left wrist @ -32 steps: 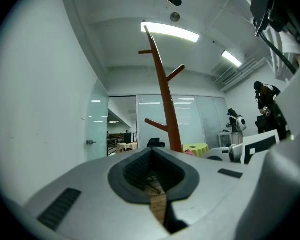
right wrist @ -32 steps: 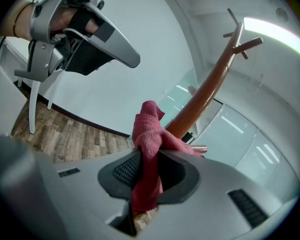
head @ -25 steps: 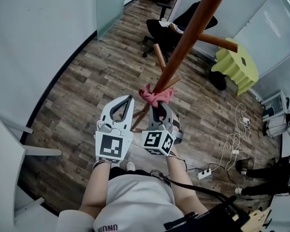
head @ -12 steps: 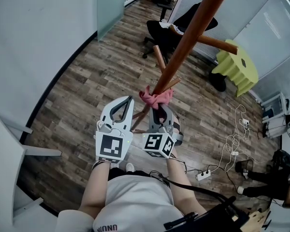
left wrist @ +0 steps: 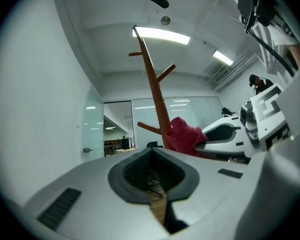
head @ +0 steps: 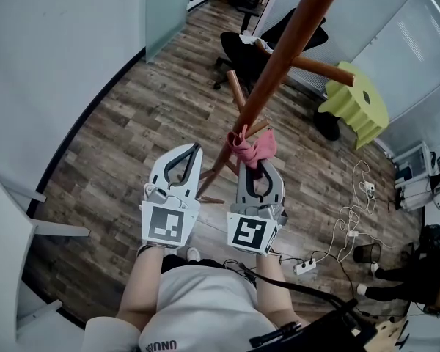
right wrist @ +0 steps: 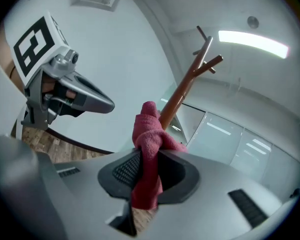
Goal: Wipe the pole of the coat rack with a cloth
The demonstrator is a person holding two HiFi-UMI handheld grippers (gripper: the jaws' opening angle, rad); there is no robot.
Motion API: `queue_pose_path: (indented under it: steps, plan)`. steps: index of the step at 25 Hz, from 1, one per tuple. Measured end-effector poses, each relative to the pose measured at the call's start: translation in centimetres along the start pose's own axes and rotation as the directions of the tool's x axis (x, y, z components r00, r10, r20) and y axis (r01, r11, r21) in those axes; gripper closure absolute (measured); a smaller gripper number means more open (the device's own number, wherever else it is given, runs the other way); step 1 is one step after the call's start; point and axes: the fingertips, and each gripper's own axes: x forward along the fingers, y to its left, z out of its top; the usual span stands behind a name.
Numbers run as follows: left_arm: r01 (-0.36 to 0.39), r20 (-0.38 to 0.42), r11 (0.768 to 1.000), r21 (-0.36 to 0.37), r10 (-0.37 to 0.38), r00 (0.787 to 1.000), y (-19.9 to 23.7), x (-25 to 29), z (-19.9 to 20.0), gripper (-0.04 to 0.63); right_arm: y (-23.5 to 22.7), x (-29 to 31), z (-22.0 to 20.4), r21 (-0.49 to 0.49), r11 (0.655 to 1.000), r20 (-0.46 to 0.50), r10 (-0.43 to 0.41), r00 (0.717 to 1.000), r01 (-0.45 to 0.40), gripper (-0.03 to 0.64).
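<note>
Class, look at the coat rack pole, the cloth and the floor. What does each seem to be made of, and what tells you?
The pole is likely wood: reddish-brown, smooth, with a slight sheen and matching pegs. The cloth is soft pink-red fabric, perhaps microfibre or terry: matte, nubbly and bunched in folds. The floor is grey-brown planks with visible grain; whether real wood or laminate cannot be told.

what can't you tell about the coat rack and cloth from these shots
- Rack's foot: in the head view the left gripper and right gripper partly cover it; both gripper views aim upward.
- Where the cloth meets the pole: hidden by the cloth's own folds in every view.
- Person at the right: cut off by the head view's edge.
</note>
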Motion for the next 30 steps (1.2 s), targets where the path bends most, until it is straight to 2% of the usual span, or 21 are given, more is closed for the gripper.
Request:
queue_pose_path:
  steps: [3, 7, 30]
  plan:
    - [0.001, 0.012, 1.000, 0.005, -0.001, 1.000, 0.2, 0.0, 0.1, 0.583, -1.1, -0.3, 1.7, -0.017, 0.999, 0.057, -0.033, 0.998, 0.034, 0.534]
    - [0.008, 0.017, 1.000, 0.020, -0.008, 1.000, 0.0, 0.1, 0.5, 0.583, -2.0, -0.8, 2.7, -0.019, 0.999, 0.085, -0.049, 0.995, 0.050, 0.534]
    - [0.010, 0.013, 1.000, 0.028, -0.010, 1.000, 0.0, 0.2, 0.8, 0.583, -2.4, -0.9, 2.7, -0.024, 0.997, 0.075, -0.073, 0.994, 0.075, 0.535]
